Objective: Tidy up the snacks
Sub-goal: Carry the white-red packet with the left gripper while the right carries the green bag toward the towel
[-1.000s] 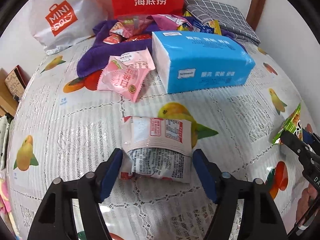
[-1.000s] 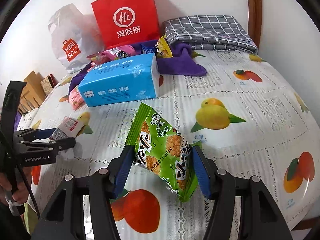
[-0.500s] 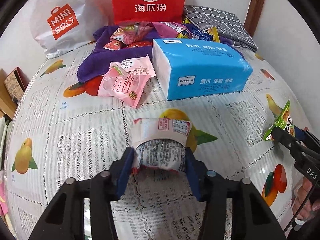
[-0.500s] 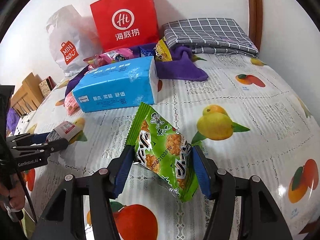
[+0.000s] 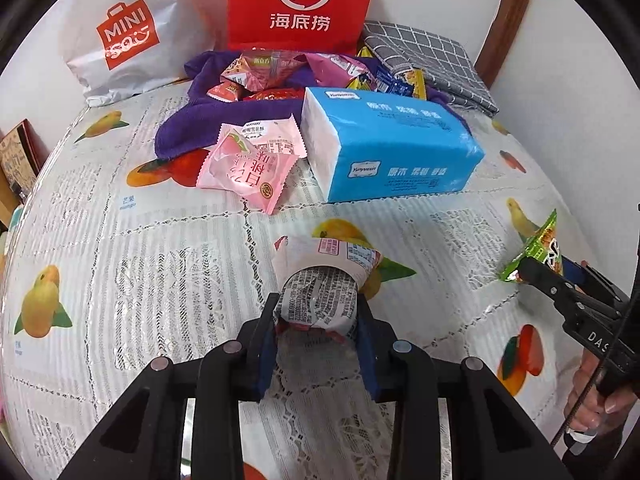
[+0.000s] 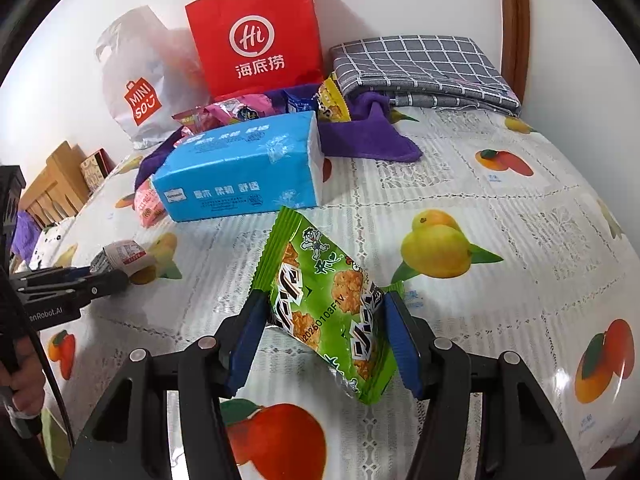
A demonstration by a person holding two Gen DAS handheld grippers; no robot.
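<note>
My left gripper (image 5: 316, 320) is shut on a white snack packet (image 5: 320, 280), squeezing it so it bulges and curls, low over the tablecloth. My right gripper (image 6: 326, 320) is shut on a green snack packet (image 6: 324, 300), held tilted just above the table. The right gripper also shows at the right edge of the left wrist view (image 5: 520, 272), and the left gripper at the left of the right wrist view (image 6: 116, 276). A pink snack packet (image 5: 248, 164) lies by the blue tissue pack (image 5: 384, 148). More snacks (image 5: 280, 76) lie on a purple towel (image 5: 188, 128).
A red paper bag (image 5: 300, 4) and a white Miniso bag (image 5: 124, 36) stand against the back wall. A folded grey checked cloth (image 6: 420, 68) lies at the back right. The fruit-print tablecloth (image 6: 520, 220) covers the round table.
My left gripper has closed on the white packet, crumpling it, and lifted it slightly. My right gripper still holds the green packet and has shifted a little.
</note>
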